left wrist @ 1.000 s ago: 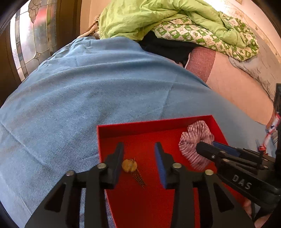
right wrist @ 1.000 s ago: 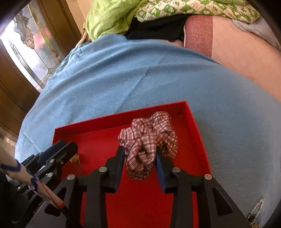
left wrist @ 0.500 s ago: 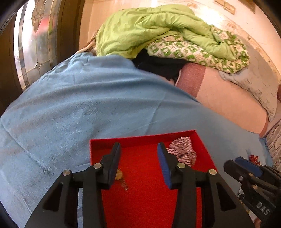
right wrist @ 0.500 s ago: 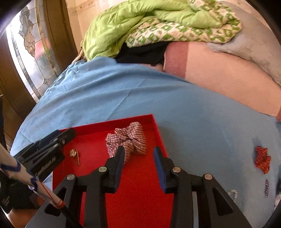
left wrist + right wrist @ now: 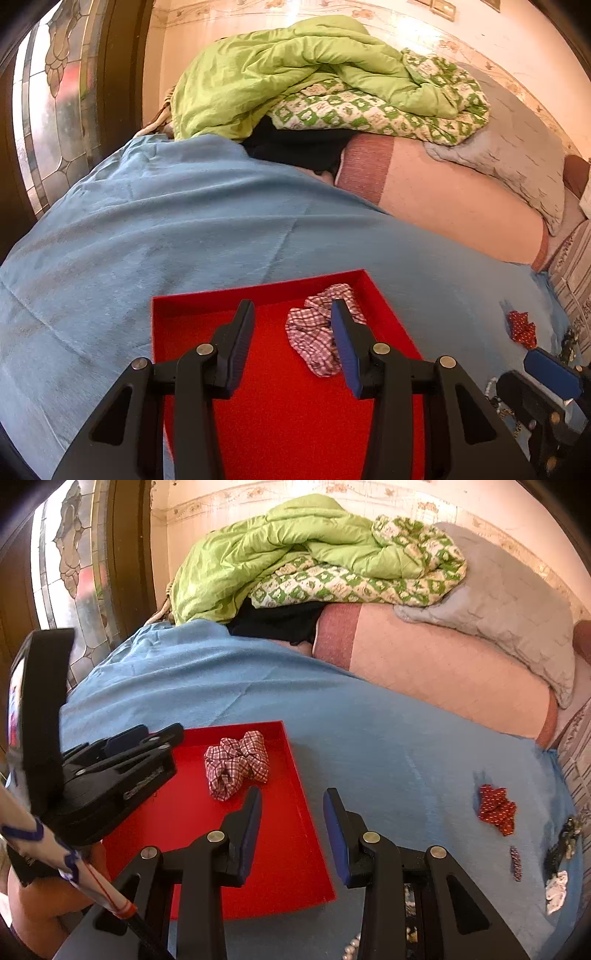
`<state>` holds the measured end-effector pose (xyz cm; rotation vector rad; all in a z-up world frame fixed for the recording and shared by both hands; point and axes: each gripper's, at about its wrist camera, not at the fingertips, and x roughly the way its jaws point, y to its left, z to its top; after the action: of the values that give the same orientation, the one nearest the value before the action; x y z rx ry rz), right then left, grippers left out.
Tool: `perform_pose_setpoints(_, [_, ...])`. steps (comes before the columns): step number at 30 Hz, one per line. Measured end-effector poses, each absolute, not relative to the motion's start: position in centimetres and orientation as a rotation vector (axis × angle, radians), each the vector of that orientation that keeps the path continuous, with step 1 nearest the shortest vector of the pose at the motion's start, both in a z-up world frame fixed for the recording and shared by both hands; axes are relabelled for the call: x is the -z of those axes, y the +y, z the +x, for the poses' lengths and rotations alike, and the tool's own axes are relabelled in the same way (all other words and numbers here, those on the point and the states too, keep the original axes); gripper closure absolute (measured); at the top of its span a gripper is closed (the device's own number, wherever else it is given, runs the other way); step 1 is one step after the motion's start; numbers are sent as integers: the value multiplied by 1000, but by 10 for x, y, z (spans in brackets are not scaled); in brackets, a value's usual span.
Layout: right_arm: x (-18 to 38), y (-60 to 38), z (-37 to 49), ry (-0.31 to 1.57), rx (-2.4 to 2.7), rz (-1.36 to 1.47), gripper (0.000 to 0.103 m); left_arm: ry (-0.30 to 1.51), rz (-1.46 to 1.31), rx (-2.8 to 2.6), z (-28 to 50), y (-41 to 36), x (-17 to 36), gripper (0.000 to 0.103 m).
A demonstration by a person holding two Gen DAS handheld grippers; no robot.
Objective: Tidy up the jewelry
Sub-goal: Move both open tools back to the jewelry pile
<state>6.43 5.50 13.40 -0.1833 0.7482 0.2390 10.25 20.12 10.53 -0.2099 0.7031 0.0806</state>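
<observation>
A red tray (image 5: 384,306) (image 5: 295,812) lies on a blue blanket. A red-and-white plaid scrunchie (image 5: 314,336) (image 5: 236,762) lies in its far right part. My left gripper (image 5: 291,339) is open and empty above the tray; it also shows in the right wrist view (image 5: 147,738). My right gripper (image 5: 291,819) is open and empty, above the tray's right edge; it shows at the lower right of the left wrist view (image 5: 543,380). A red dotted scrunchie (image 5: 496,808) (image 5: 522,328), a small dark clip (image 5: 515,862), a dark piece (image 5: 567,840) and a white piece (image 5: 556,890) lie on the blanket to the right.
The blue blanket (image 5: 184,229) covers the near bed. A green quilt (image 5: 295,74) and a grey pillow (image 5: 517,147) are piled at the back. A stained-glass window (image 5: 55,110) is at the left. White beads (image 5: 352,947) lie under my right gripper.
Both grippers have pulled back and up from the tray. My right gripper let go of the plaid scrunchie, which stays in the tray, and moved right. The gold earring is hidden now.
</observation>
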Motion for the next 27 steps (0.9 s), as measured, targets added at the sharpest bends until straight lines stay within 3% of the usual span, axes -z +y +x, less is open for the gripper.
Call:
perform_pose_setpoints(20, [-155, 22, -3, 681, -187, -209, 63, 656, -130, -8, 60, 156, -131, 62])
perform_pose_setpoints(27, [-148, -42, -16, 694, -167, -97, 62, 677, -143, 152, 24, 124, -132, 62])
